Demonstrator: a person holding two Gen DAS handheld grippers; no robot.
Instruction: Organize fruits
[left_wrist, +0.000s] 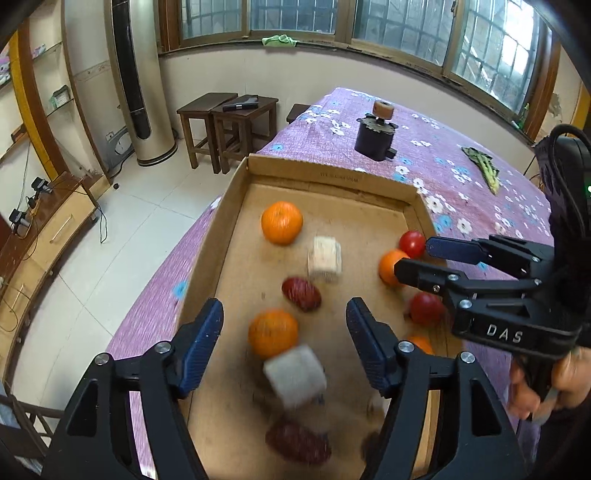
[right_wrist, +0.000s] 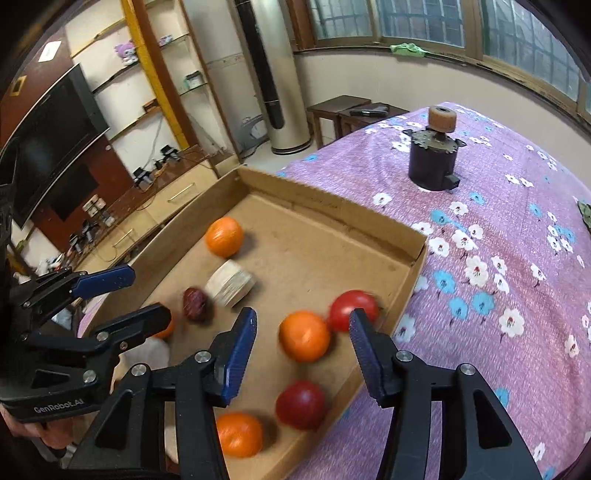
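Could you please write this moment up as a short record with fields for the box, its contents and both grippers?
box: open cardboard tray on a purple flowered cloth
contents: oranges, tomatoes, dark red fruits, pale blocks, all loose on the floor of the tray
left gripper: open, empty, above the tray
right gripper: open, empty, above the tray's right side
outside the box: dark canister

Counted in the shallow brown cardboard tray (left_wrist: 332, 175) — four round oranges (left_wrist: 281, 222), two glossy red tomatoes (left_wrist: 412, 243), two dark-red oval fruits (left_wrist: 301, 294), blurred, and two pale cubes (left_wrist: 324, 259) — one wooden, one grey-white.
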